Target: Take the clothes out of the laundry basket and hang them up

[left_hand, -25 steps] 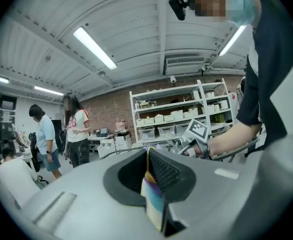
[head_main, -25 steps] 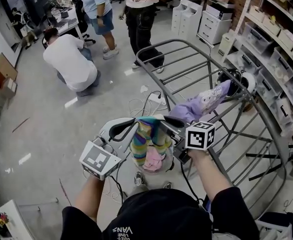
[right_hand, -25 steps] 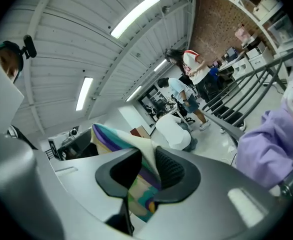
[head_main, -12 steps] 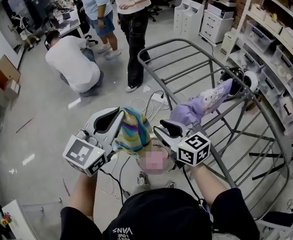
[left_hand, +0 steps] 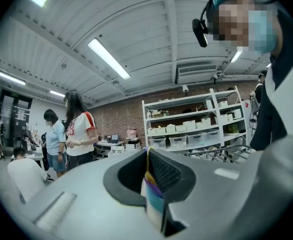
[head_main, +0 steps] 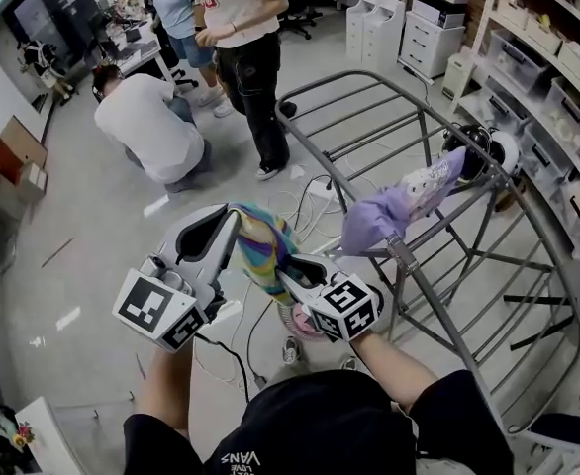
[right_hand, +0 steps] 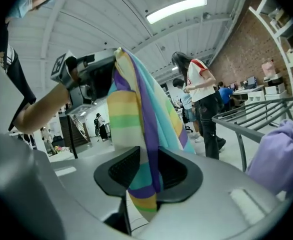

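Striped cloth [head_main: 260,240], in bands of yellow, green, purple and blue, hangs in the air between the two grippers, in front of the person and just short of the grey drying rack [head_main: 409,127], where a purple garment [head_main: 379,221] is already draped over a rail. The left gripper [head_main: 233,221] has its jaws pressed together on the upper edge of the striped cloth, with only a thin fold showing between the pads in the left gripper view. The right gripper [head_main: 288,270], lower down, has just been closing its jaws, and in the right gripper view a bunched length of the fabric [right_hand: 136,114] runs between the pads and seems to be pinched there. It looks light, thin and limp. It folds under its own weight and sags between the two holds, so it should neither slip nor break, but it will bunch and twist. Two holds spread apart along one edge would probably keep it open enough to lay over a rail.
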`<state>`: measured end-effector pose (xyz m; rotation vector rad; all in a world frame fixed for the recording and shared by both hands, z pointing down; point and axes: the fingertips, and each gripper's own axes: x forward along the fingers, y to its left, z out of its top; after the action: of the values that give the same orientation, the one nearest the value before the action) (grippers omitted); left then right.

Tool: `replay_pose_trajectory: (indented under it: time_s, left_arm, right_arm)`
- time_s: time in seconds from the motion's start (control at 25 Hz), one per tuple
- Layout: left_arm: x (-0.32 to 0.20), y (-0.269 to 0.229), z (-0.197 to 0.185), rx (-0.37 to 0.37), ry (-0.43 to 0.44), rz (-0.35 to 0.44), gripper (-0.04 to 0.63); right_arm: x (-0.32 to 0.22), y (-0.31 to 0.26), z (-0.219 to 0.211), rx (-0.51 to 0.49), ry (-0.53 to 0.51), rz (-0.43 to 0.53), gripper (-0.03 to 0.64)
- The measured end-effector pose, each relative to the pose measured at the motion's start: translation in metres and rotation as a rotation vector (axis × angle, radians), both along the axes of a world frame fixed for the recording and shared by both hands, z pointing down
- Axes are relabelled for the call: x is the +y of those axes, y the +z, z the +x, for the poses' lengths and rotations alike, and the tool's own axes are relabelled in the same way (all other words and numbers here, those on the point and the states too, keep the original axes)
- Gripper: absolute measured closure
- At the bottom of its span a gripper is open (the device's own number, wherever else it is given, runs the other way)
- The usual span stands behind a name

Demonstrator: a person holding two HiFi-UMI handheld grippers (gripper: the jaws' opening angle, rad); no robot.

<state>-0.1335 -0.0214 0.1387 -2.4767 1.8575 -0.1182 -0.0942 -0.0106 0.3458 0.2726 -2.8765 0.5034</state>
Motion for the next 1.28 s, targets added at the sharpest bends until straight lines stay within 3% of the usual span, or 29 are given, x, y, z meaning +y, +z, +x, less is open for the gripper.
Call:
replay_pose_trajectory:
  time_s: [0.2, 0.4, 0.48, 0.52, 0.56, 0.84, 1.28]
  left_arm:
    - [0.003, -0.005, 0.005, 0.001, 0.026, 0.006, 0.581]
    - [0.005, -0.005, 0.012, 0.012, 0.052, 0.008, 0.581]
    - [0.005, -0.005, 0.012, 0.010, 0.051, 0.009, 0.581]
    - [0.005, -0.005, 0.010, 0.011, 0.048, 0.009, 0.581]
    - [0.005, -0.003, 0.007, 0.011, 0.045, 0.008, 0.581]
    - [0.011, 0.004, -0.017, 0.009, -0.003, 0.004, 0.581]
    - [0.015, -0.022, -0.040, 0.004, -0.045, 0.066, 0.581]
  right_arm:
    - [0.004, 0.006, -0.008, 0.033, 0.022, 0.048, 0.435]
    - [0.000, 0.009, -0.008, 0.049, 0.037, 0.060, 0.419]
    - [-0.007, 0.011, -0.002, 0.075, 0.056, 0.086, 0.495]
    - [-0.010, 0.013, 0.001, 0.086, 0.067, 0.101, 0.586]
    - [-0.012, 0.014, 0.003, 0.089, 0.074, 0.109, 0.606]
    - [-0.020, 0.004, 0.030, 0.042, 0.102, 0.076, 0.607]
    - [-0.070, -0.098, 0.095, -0.003, 0.177, 0.206, 0.607]
